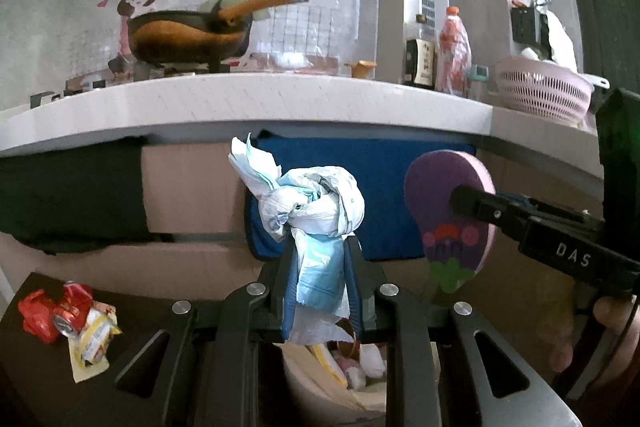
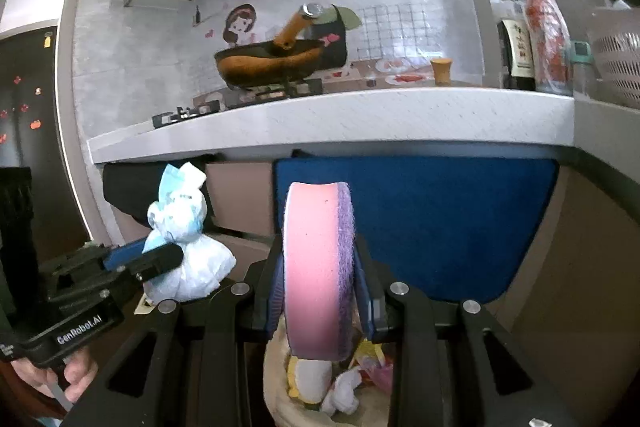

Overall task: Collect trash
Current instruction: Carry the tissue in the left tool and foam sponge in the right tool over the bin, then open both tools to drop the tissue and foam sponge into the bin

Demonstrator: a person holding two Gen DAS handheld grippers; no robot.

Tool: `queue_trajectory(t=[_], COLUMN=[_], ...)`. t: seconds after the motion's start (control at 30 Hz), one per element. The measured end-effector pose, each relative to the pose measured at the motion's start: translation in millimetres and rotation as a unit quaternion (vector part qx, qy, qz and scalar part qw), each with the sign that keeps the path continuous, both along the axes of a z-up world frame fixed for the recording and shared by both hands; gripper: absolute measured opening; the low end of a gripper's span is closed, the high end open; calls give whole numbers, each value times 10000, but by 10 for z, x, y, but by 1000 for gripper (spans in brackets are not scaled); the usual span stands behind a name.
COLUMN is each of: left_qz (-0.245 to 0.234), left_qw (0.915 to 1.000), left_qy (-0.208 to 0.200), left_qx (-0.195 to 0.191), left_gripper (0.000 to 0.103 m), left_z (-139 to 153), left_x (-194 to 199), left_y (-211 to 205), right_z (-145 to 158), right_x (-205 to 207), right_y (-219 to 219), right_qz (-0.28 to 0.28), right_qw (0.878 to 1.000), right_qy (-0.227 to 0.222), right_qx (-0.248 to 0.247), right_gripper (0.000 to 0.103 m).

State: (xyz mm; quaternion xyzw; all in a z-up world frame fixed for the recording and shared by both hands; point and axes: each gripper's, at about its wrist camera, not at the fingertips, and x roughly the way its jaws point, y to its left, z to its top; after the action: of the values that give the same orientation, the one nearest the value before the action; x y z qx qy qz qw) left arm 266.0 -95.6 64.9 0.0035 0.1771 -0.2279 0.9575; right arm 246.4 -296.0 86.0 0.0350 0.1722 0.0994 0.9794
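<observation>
Left gripper [image 1: 318, 267] clamps knotted bag [image 1: 316, 203], right gripper [image 2: 320, 291] clamps sponge [image 2: 318, 267], seemingly over bin [image 2: 276, 383]; centre, then release.

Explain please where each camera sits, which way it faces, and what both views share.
Left wrist: on the left gripper, facing the kitchen counter; its fingers clamp a knotted plastic bag; the right gripper and a hand show.
Right wrist: on the right gripper, facing the same counter; its fingers clamp a pink sponge; the left gripper shows.
Shared: the counter, the pan, both held items, and the trash bin below.
</observation>
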Motion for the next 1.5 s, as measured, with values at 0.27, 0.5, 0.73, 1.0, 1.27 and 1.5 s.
queue_trajectory(t=[0.27,0.5,0.73,1.0,1.27,1.5], left_qz=[-37,-69,-178,-259,-282,-397], left_qw=[9997,9991,9976,9941,9910,9879], left_qy=[232,404,658,1052,1304,1491], left_qx=[65,131,112,50,-66,-145], left_gripper=[22,22,22,22,22,22], left_z=[-177,-314,-468,-737,-850,-943], left_x=[73,144,244,425,590,679], left_y=[-85,-134,-182,-225,-243,-282], right_z=[-135,-253,-410,-627,-874,-1069], right_x=[19,55,110,206,365,474], right_y=[-62,-124,-189,-224,-261,-304], right_qz=[-41,-96,-125,-167,-214,-255], right_qw=[9999,9995,9986,9969,9944,9918], right_qy=[141,277,474,735,996,1198], right_qx=[21,68,175,240,295,365], right_gripper=[28,28,28,28,28,29])
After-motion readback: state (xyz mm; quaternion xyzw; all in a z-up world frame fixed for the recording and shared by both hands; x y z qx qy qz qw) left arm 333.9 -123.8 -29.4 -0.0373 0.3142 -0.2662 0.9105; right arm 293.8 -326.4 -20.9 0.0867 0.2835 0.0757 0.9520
